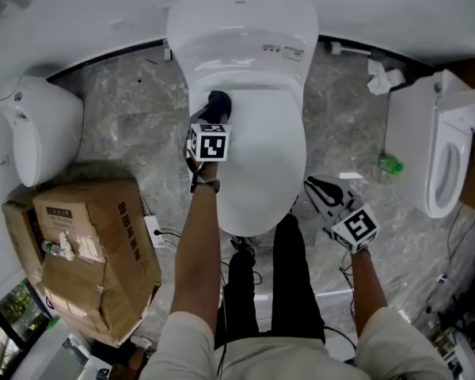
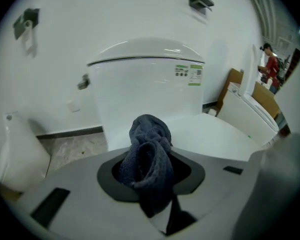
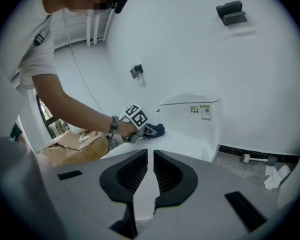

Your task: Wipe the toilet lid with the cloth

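The white toilet stands in the middle with its lid (image 1: 261,161) down. The dark blue cloth (image 1: 219,104) rests on the back left of the lid, close to the tank (image 1: 241,30). My left gripper (image 1: 214,115) is shut on it. In the left gripper view the bunched cloth (image 2: 147,159) fills the jaws, with the lid (image 2: 215,134) and tank (image 2: 145,84) beyond. My right gripper (image 1: 317,187) hovers off the lid's front right edge, away from the cloth. In the right gripper view its jaws (image 3: 151,171) are shut and hold nothing, and the cloth (image 3: 158,129) shows far ahead.
A torn cardboard box (image 1: 95,244) sits on the floor at left, beside another white toilet (image 1: 39,125). A third toilet (image 1: 439,157) stands at right. Crumpled paper (image 1: 384,77), a green object (image 1: 389,165) and a power strip (image 1: 154,229) lie on the marble floor.
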### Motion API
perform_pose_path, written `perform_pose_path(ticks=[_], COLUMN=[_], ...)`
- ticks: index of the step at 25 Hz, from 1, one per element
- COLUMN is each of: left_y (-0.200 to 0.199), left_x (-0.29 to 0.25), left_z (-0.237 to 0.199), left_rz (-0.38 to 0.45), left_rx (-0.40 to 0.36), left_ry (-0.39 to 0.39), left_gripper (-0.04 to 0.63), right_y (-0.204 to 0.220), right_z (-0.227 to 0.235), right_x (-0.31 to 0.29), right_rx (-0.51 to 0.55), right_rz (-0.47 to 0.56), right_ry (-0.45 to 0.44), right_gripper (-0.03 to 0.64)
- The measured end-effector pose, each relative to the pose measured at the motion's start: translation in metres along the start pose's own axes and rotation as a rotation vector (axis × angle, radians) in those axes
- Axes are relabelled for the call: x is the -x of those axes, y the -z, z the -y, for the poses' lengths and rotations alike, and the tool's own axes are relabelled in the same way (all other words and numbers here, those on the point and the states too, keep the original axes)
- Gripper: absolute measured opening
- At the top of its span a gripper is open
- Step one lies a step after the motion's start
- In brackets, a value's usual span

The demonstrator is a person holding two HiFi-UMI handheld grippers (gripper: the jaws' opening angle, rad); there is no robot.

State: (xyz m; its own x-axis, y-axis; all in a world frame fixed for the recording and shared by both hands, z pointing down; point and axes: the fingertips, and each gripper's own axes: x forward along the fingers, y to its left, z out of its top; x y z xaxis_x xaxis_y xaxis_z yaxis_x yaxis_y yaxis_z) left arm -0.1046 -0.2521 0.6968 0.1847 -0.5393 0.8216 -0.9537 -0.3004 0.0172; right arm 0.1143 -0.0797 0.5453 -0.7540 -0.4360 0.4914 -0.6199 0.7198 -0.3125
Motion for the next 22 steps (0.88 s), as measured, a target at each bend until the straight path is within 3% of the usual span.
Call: perform_pose_path(ticks=[3,7,11,18,22], left_y=[0.021,0.042,0.041,0.015,0.001], left_x=[0.024,0.039,0.039,0.014,0.004], left_z=[-0.045,-0.071,-0.061,0.07,0.164], left_rz=[-0.005,-0.008,-0.017,0.009,-0.007], left_rx=[0.1,0.194,0.207,0.096,-0.043], left_ry=[-0.075,-0.127,-0.156,0.006,0.126], left_gripper=[0.112,0.112,0.11,0.11,0.11], right_y=[-0.004,-0.009,-0.014,-0.014,-0.013], right_z=[-0.008,-0.017,-0.015,0.002,0.015], right_x=[-0.007,-0.013,-0.009,0.005,0.02], right_rx=[0.0,0.006,-0.006,-0.022,-0.019], right_rz=[0.011,0.028,0.046,0.057,0.065], right_ry=[-0.008,-0.021,-0.019,0.024,0.064], right_gripper=[0.052,0.051,0.052,0.052,0.052])
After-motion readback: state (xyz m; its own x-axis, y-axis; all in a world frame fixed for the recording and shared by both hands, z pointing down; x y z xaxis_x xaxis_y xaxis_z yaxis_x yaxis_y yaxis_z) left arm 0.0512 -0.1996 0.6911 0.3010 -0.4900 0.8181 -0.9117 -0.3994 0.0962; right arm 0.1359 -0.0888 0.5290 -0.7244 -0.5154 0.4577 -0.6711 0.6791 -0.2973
